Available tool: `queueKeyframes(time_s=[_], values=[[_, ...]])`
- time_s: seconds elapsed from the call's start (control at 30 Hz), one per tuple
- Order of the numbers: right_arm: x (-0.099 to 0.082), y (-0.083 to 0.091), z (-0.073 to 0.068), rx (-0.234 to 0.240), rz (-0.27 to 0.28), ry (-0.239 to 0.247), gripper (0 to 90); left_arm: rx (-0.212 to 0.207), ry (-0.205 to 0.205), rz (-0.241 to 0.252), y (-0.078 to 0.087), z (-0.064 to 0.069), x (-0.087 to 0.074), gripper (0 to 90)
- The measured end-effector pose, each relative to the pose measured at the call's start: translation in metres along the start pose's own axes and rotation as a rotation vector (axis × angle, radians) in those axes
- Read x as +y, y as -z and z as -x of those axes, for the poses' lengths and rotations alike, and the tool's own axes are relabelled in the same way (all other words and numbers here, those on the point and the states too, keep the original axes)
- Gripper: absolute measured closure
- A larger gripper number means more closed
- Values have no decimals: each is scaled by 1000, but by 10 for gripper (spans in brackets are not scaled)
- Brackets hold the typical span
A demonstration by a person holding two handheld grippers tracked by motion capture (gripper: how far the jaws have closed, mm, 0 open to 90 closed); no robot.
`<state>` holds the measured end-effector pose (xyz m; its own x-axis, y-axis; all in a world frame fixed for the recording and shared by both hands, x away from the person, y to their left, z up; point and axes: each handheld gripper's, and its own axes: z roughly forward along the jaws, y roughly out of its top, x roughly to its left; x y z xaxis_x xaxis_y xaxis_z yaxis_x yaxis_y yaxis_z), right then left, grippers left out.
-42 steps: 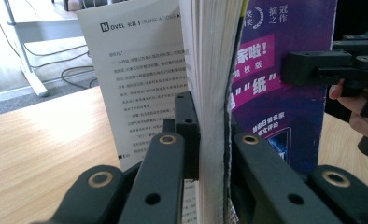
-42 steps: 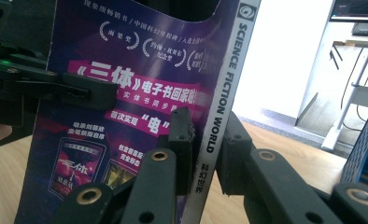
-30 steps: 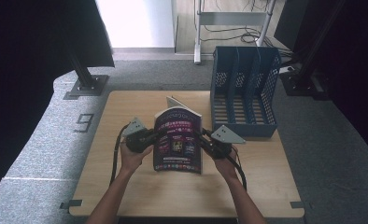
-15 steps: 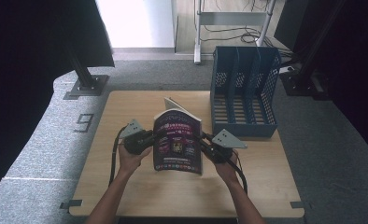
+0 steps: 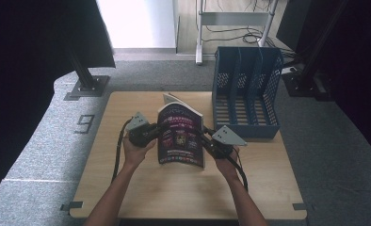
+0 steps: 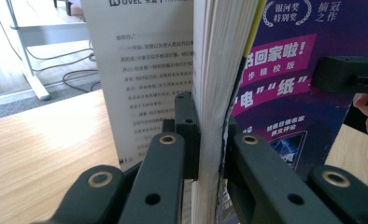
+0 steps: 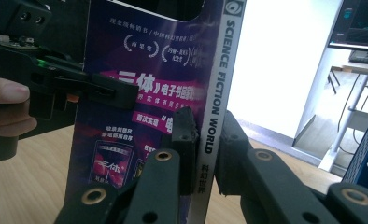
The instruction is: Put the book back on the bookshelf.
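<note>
Magazine (image 5: 181, 136) held upright over the tabletop (image 5: 141, 188), pinched between both claws: left claw (image 6: 210, 135) clamps the page edge, right claw (image 7: 205, 140) clamps the spine. Spine reads "SCIENCE FICTION WORLD". Blue file rack (image 5: 247, 94) sits beyond the right claw.

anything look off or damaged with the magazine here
One thing: the purple-covered magazine, held upright between both grippers, has a front page splayed loose from the block, and its cover edge looks slightly frayed where the left gripper clamps it.
</note>
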<state>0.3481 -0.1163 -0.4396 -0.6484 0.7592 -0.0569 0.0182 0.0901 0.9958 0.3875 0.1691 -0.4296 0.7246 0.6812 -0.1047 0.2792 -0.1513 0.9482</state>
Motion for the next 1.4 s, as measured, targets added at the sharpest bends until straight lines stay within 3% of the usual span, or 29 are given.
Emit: queueKeyframes(time_s=[0.3, 0.57, 0.9, 1.0, 1.4], values=[[-4, 9, -3, 20, 1, 0, 803, -11, 2, 19, 9, 7, -7, 825], [-5, 19, -7, 56, 7, 5, 808, -9, 3, 21, 15, 8, -9, 733], [-6, 25, -12, 80, 16, 28, 810, 61, 33, 5, 12, 0, -9, 475], [-7, 25, -13, 81, 6, 47, 813, 64, 53, -7, 11, -7, -9, 408], [-7, 25, -14, 95, 13, 36, 813, 35, 33, -39, 1, -8, 1, 275]])
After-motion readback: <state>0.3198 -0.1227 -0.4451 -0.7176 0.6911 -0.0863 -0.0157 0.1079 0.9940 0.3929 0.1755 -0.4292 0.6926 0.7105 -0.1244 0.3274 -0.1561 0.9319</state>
